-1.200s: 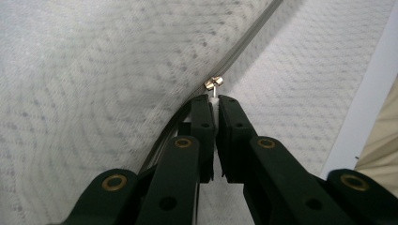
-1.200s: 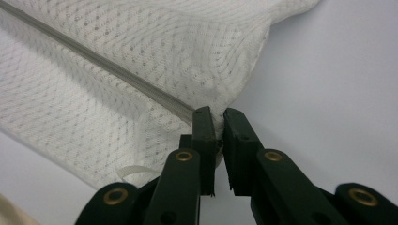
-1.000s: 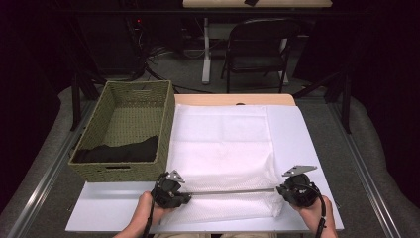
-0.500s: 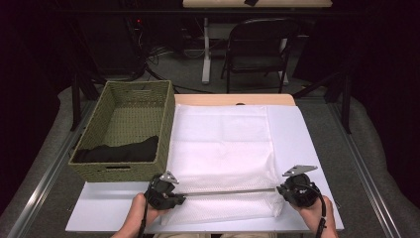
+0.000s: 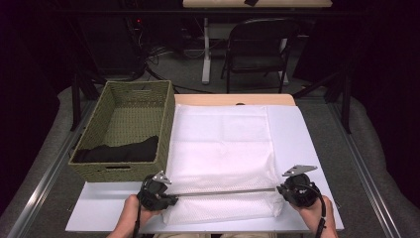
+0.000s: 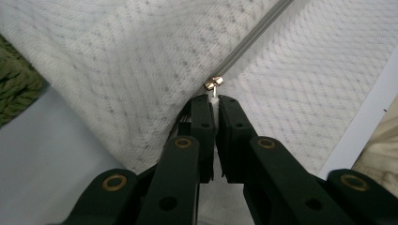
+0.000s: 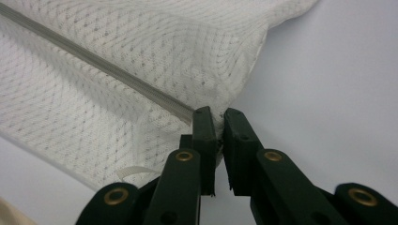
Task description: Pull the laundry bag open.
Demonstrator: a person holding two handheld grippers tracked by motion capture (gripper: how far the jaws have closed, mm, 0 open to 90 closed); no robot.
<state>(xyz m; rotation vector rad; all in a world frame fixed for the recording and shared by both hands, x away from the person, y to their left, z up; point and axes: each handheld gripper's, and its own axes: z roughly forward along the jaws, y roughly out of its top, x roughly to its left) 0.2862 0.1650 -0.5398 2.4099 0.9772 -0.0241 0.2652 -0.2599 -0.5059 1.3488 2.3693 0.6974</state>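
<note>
While the white mesh bag (image 5: 223, 158) lies flat across the middle of the counter (image 5: 302, 134), its zipper (image 5: 223, 192) runs taut along the lower part of the frame. At lower left, the left hand-held gripper (image 5: 168, 196) is pressed together on the zipper pull (image 6: 213, 84). At lower right, the right hand-held gripper (image 5: 283, 191) pinches the bag's corner (image 7: 213, 115) at the zipper's end. A woven basket (image 5: 166, 119) touches the bag's left edge. Bare counter lies right of the bag and along its near edge.
</note>
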